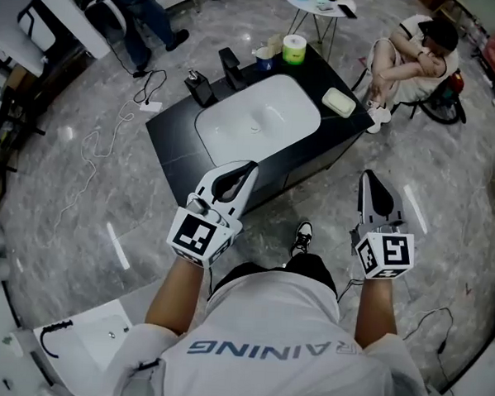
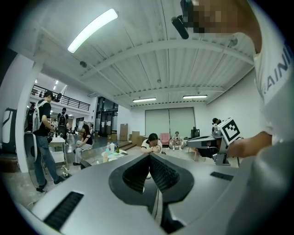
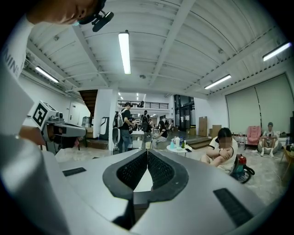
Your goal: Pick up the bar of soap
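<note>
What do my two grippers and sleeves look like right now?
Both the left gripper and right gripper have silver-grey tapered shells with black ribbed jaws, each carrying a white cube of black square markers. The person wears a white short-sleeved T-shirt with grey lettering.

A sink [image 1: 255, 123] fills the counter's [image 1: 172, 143] middle. The bar of soap [image 1: 338, 102] lies right of it, near the right edge.

Shirt [image 1: 260, 348]: partial print "AINING", seen upside down. No other text legible.
</note>
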